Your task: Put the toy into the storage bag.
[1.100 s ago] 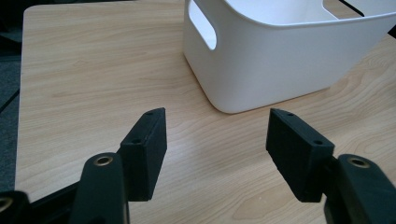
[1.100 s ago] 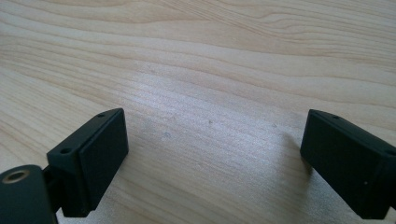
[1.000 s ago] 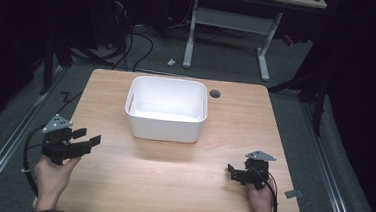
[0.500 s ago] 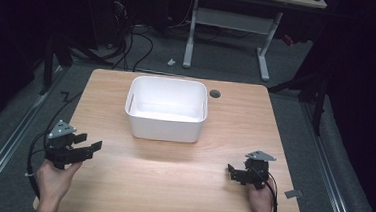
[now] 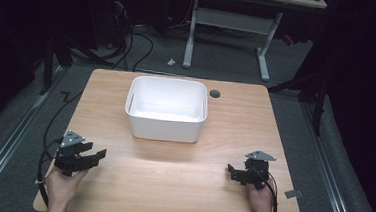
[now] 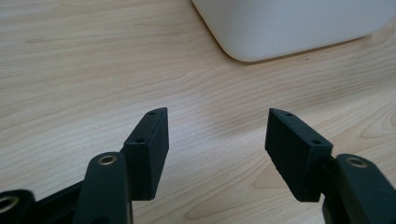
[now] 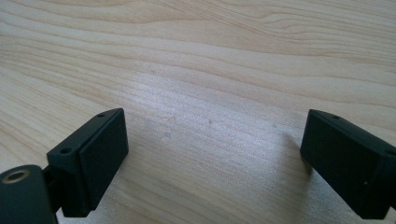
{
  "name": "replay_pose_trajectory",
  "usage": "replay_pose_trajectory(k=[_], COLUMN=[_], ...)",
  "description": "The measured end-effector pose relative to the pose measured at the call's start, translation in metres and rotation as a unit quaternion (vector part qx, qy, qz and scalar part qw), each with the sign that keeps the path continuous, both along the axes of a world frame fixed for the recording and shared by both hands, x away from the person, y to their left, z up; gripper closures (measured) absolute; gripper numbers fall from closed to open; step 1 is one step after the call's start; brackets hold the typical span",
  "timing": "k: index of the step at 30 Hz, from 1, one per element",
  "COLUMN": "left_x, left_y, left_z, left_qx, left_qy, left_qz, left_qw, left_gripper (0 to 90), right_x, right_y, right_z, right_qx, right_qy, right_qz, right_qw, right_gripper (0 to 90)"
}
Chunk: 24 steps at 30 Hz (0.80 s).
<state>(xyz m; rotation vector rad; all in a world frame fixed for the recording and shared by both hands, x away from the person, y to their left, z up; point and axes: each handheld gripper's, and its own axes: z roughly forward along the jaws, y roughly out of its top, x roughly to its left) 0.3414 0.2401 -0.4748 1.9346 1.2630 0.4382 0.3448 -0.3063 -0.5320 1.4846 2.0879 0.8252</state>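
A white rectangular bin (image 5: pixel 166 109) stands on the wooden table (image 5: pixel 235 119), toward the back middle; its inside looks empty. My left gripper (image 5: pixel 96 155) rests near the front left corner, held by a hand, jaws apart with nothing between them. In the left gripper view the gripper (image 6: pixel 217 135) stands open over bare wood, with the bin's corner (image 6: pixel 289 25) ahead to the right. My right gripper (image 5: pixel 231 171) sits near the front right, pointing left, also open and empty. The right gripper view has the gripper (image 7: pixel 212 140) wide open above bare wood.
A round cable hole (image 5: pixel 215 93) lies in the table just right of the bin. Cables (image 5: pixel 54 121) trail off the left edge. A grey desk frame (image 5: pixel 232 24) stands on the floor beyond the table. A small tag (image 5: pixel 292 194) sits at the front right edge.
My left gripper has drawn back toward the front edge of the table, still open. The right gripper has stayed in place.
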Motion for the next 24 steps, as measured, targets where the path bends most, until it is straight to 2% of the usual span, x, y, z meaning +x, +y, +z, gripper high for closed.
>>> replay_pose_trajectory(k=[5,7,9,14,15,16,24], left_x=[-0.001,0.0,0.001,0.006,0.004,0.004,0.003], left_y=[-0.003,-0.005,-0.008,-0.017,-0.02,-0.022,-0.023], left_z=[-0.014,-0.028,-0.038,-0.058,-0.062,-0.062,-0.062], left_qx=[0.002,-0.004,-0.001,0.037,0.046,0.054,0.051], left_qy=[0.0,0.004,0.008,0.008,-0.011,-0.012,-0.011], left_qz=[0.004,0.008,0.01,0.02,0.023,0.025,0.027], left_qw=[1.0,0.9999,0.9999,0.9991,0.9986,0.9982,0.9983], left_gripper=[38.9,36.9,36.2,32.1,30.1,30.0,28.0], right_x=[0.0,0.0,0.0,0.0,0.0,0.0,0.0], right_y=[0.0,0.0,0.0,0.0,0.0,0.0,0.0], right_z=[0.0,0.0,0.0,0.0,0.0,0.0,0.0], right_qx=[0.0,0.0,0.0,0.0,0.0,0.0,0.0], right_qy=[0.0,0.0,0.0,0.0,0.0,0.0,0.0], right_qz=[0.0,0.0,0.001,0.0,0.0,0.0,0.001], right_qw=[1.0,1.0,1.0,1.0,1.0,1.0,1.0], right_gripper=[7.4,7.4,7.4,7.4,7.4,7.4,7.4])
